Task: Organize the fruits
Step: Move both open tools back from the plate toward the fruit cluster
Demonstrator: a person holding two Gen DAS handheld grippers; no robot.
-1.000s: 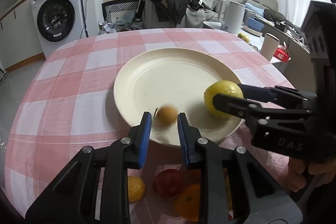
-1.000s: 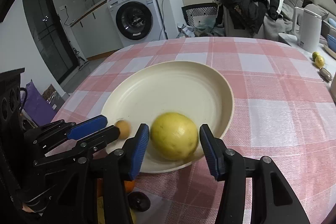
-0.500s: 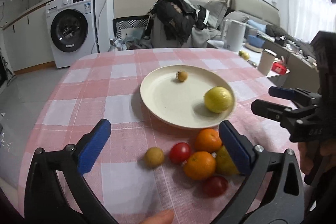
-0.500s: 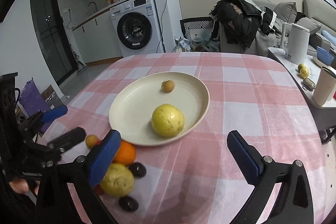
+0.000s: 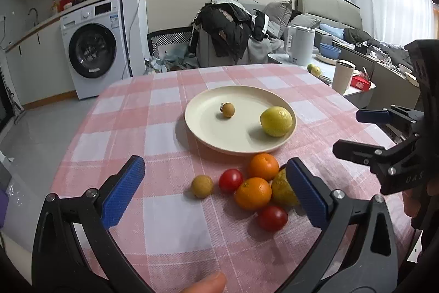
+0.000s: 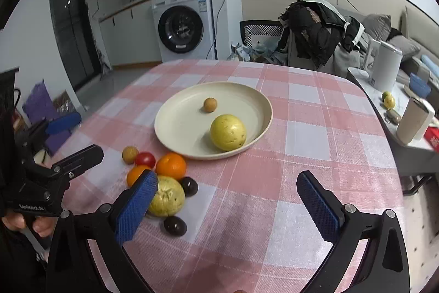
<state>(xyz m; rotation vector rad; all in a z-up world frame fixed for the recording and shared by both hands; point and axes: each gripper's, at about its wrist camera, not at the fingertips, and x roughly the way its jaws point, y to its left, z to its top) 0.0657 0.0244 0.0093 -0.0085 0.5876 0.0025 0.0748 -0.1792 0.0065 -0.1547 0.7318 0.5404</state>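
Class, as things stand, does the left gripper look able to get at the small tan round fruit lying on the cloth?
Probably yes. The left gripper is open and empty, and the small tan round fruit lies on the cloth between its blue pads, with only a red tomato beside it.

Plate (image 5: 208, 139): cream, round, set flat near the bench's middle.
Large yellow fruit (image 5: 276, 121): laid in the plate by its right rim.
Small tan fruit (image 5: 228, 110): laid near the plate's middle.
Loose cluster: two oranges (image 5: 263, 166), two red tomatoes (image 5: 230, 180), a tan fruit (image 5: 202, 186) and a yellow fruit (image 6: 166, 196), gathered toward the bench's near edge.
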